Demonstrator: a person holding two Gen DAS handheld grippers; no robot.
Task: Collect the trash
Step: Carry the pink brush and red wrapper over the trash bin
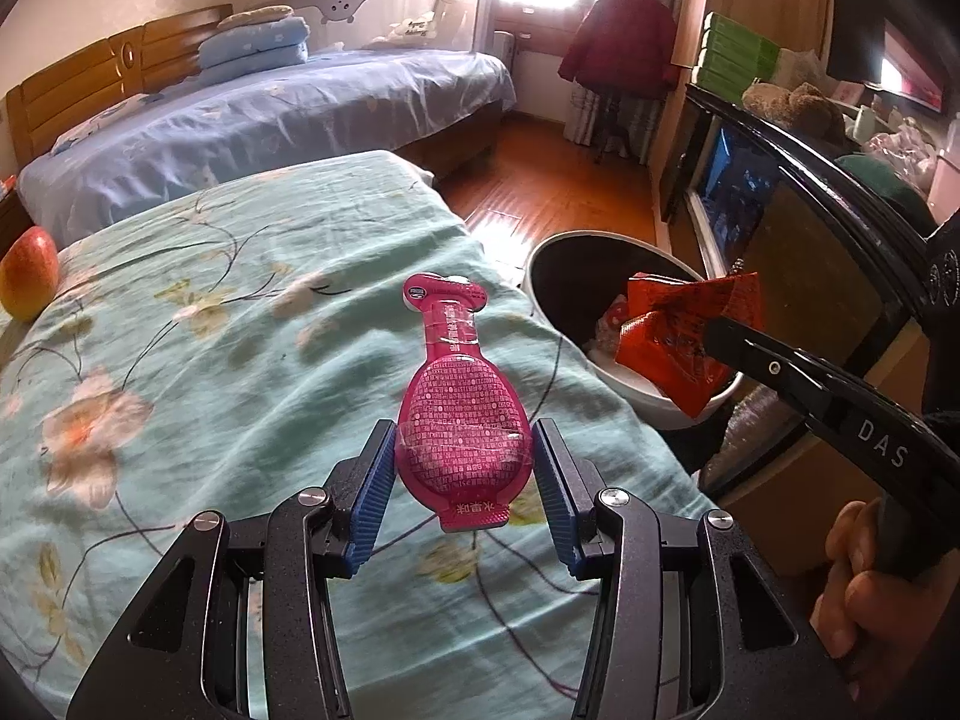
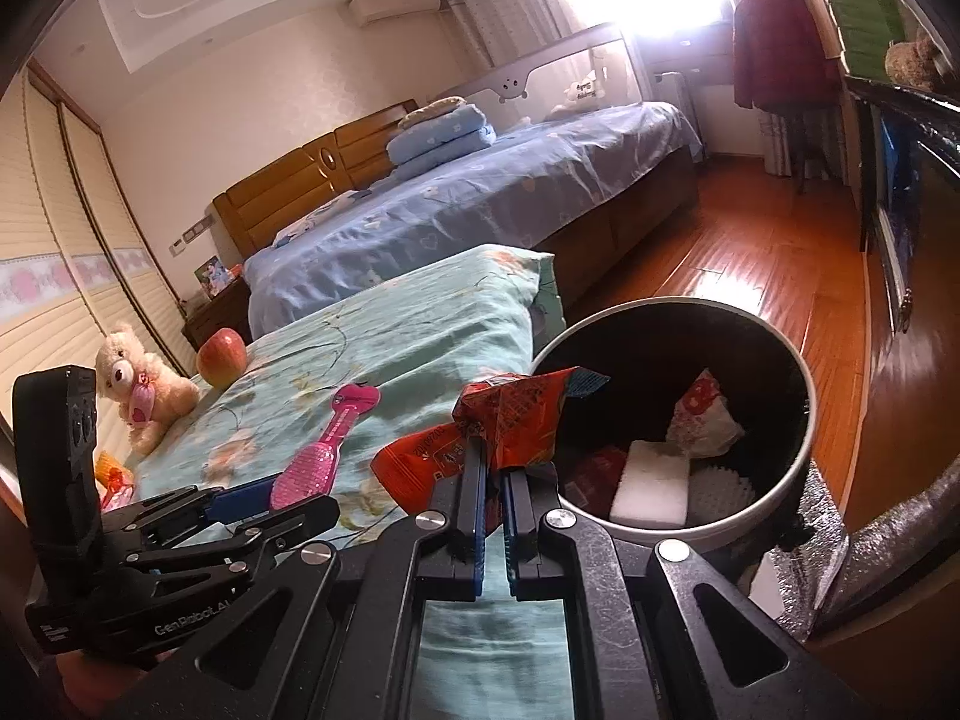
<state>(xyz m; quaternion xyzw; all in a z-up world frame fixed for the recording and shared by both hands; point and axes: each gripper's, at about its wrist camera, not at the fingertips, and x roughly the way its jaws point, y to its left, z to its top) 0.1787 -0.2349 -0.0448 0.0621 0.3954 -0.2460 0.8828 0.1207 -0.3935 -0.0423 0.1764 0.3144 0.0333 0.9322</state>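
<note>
My left gripper [image 1: 463,450] is shut on a pink bottle-shaped jelly pouch [image 1: 459,396] and holds it above the floral bedsheet [image 1: 210,312]. The pouch also shows in the right wrist view [image 2: 324,450]. My right gripper [image 2: 495,450] is shut on a crumpled red snack wrapper [image 2: 498,420], held at the near left rim of the round trash bin [image 2: 807,414]. In the left wrist view the wrapper [image 1: 678,330] hangs over the bin [image 1: 534,276]. The bin holds a white block [image 2: 651,489], a red-and-white wrapper [image 2: 702,420] and other scraps.
An apple [image 2: 222,357] and a teddy bear [image 2: 141,384] lie at the far end of the sheet. Small wrappers [image 2: 114,483] lie near the bear. A blue bed [image 2: 480,192] stands behind. A dark cabinet [image 1: 780,180] stands right of the bin, on wood floor [image 1: 540,192].
</note>
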